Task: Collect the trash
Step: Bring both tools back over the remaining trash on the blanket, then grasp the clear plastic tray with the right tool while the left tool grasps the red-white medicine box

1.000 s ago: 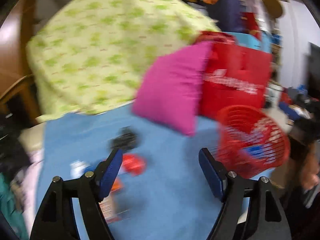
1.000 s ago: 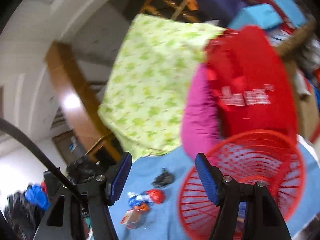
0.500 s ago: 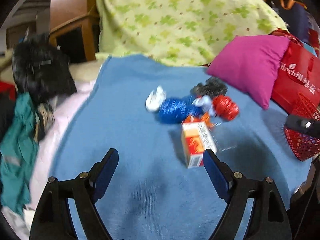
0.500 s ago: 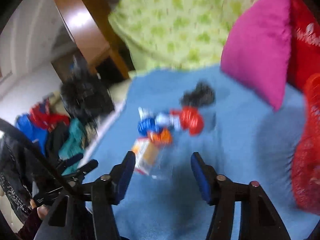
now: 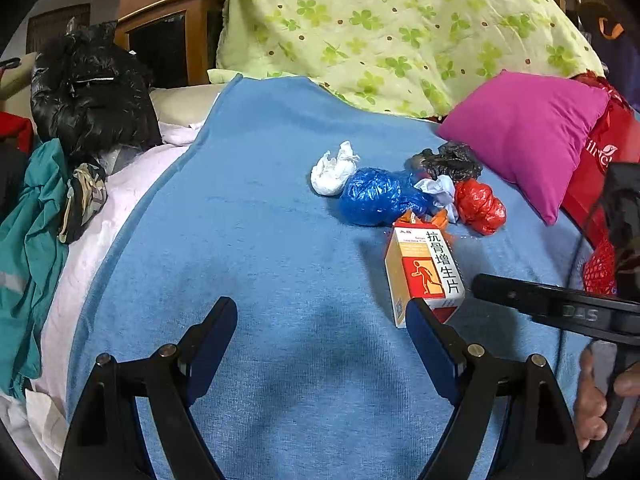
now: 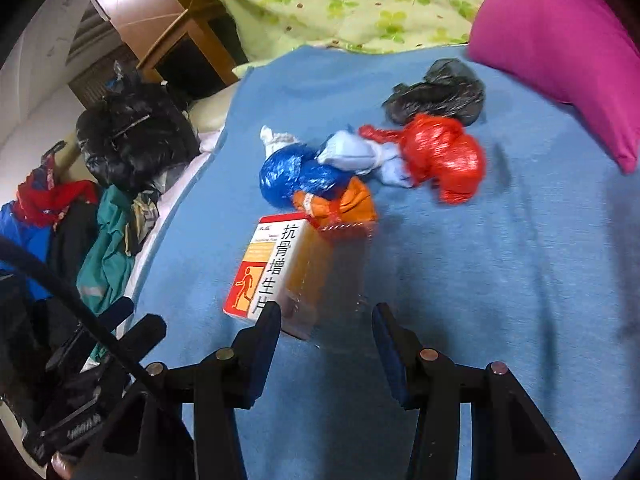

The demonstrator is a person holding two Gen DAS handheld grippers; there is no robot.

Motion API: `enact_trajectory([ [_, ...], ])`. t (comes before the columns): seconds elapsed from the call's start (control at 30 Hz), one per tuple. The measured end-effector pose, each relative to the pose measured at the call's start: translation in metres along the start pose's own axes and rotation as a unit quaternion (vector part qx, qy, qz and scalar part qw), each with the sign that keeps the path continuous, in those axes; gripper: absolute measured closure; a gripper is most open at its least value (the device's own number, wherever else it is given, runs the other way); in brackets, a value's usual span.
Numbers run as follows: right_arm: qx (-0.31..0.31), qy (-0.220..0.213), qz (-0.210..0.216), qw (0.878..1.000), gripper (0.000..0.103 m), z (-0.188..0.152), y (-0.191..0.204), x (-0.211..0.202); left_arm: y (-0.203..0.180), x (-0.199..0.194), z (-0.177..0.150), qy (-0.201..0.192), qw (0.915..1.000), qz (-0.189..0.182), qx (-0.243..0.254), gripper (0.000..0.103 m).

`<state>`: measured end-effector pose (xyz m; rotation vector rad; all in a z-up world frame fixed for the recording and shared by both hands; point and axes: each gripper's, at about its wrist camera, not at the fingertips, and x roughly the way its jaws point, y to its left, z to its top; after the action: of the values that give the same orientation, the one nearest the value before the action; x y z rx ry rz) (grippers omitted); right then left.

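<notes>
Two spread grippers (image 5: 322, 336) (image 6: 326, 332) face medicine box (image 6: 276, 272), pink pillow (image 5: 524, 136) beyond.

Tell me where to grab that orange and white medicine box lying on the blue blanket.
Grip the medicine box across its two long side faces near the end closest to the right gripper. It lies flat, lengthwise toward the open jaws, and its far end is crowded by the orange wrapper.

Blue blanket (image 5: 256, 240) across the bed, green clover-print quilt (image 5: 392, 24) heaped at its far edge, magenta pillow (image 5: 524, 132) at far right corner, wooden cabinet (image 5: 168, 32) beyond far left corner, clothes pile (image 5: 48, 152) along left edge, pale wall (image 6: 36, 68) behind.
</notes>
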<state>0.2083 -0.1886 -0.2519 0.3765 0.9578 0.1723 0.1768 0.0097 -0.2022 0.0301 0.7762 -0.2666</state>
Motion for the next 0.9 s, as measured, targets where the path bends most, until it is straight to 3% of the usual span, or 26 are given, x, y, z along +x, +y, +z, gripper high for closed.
enact_trajectory([
  [0.37, 0.005, 0.017, -0.003, 1.000, 0.037, 0.007, -0.006, 0.020, -0.009, -0.001, -0.001, -0.004, 0.9997, -0.015, 0.021, 0.016],
  [0.43, 0.016, 0.019, 0.015, 1.000, 0.052, 0.009, -0.013, 0.016, -0.011, -0.001, -0.001, -0.003, 0.9996, -0.015, 0.024, 0.016],
  [0.7, 0.053, 0.006, -0.045, 0.998, 0.053, 0.006, -0.059, -0.022, -0.026, 0.001, -0.001, -0.010, 0.9989, -0.012, 0.043, 0.015],
  [0.9, 0.074, 0.010, -0.035, 0.997, 0.054, 0.003, -0.084, -0.035, -0.051, 0.013, 0.005, -0.002, 0.9976, -0.029, 0.063, 0.016],
])
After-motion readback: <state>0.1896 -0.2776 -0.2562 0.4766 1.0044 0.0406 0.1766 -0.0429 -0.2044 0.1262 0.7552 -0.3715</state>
